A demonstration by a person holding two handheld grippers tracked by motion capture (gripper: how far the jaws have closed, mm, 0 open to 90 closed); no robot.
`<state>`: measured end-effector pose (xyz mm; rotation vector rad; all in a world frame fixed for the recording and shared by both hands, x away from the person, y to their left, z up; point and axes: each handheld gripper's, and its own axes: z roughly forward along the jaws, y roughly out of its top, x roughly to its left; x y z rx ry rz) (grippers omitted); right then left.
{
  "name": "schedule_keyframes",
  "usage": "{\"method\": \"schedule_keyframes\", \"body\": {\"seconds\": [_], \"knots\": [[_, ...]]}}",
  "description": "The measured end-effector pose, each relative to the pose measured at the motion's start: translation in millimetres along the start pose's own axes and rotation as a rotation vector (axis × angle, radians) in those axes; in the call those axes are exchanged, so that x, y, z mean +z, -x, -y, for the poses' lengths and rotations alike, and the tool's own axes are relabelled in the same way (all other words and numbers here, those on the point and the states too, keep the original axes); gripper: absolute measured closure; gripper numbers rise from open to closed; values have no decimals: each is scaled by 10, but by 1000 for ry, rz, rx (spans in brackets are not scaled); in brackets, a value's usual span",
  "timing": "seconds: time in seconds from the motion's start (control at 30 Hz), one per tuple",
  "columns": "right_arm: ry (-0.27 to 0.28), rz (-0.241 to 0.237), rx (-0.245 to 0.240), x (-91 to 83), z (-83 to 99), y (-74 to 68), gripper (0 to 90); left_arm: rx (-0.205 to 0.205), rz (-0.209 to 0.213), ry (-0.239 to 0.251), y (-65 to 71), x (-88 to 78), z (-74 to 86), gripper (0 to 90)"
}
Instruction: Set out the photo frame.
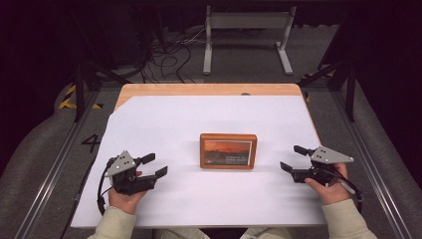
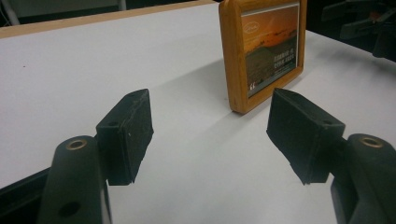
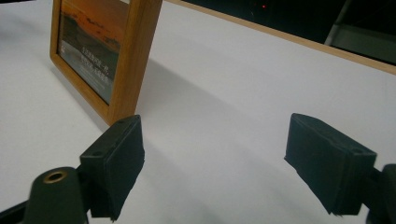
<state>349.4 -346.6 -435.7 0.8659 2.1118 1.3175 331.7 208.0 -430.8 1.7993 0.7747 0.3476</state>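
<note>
A rectangular wooden picture frame (image 1: 228, 151) with an orange sunset print is seen standing near the middle of a white-covered table (image 1: 199, 119), tilted slightly back, its printed face turned toward the person's side. In the high view the frame is placed between the two grippers, well apart from each.

The left gripper (image 1: 154, 166), a black two-jaw tool topped by a grey three-cornered plate, is held at about 8 o'clock from the frame, with its jaws spread wide and nothing between them. In the left gripper view the wooden frame (image 2: 261, 51) is seen at about 1 o'clock, beyond the jaws and not touched by them.

The right gripper (image 1: 293, 158) is held at about 4 o'clock from the frame, its jaws likewise set wide and empty. In the right gripper view the frame (image 3: 105, 53) is seen at about 11 o'clock, just past the near jaw, with bare white surface visible between the pads.

A pale wooden strip of tabletop (image 1: 209, 89) is left uncovered at the far edge.
</note>
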Motion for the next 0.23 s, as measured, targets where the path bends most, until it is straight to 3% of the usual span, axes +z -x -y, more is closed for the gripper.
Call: {"method": "schedule_keyframes", "body": {"seconds": [0.23], "knots": [[-3, 4, 2, -4, -11, -2, 189, 18, -16, -21, 16, 9, -11, 312]]}}
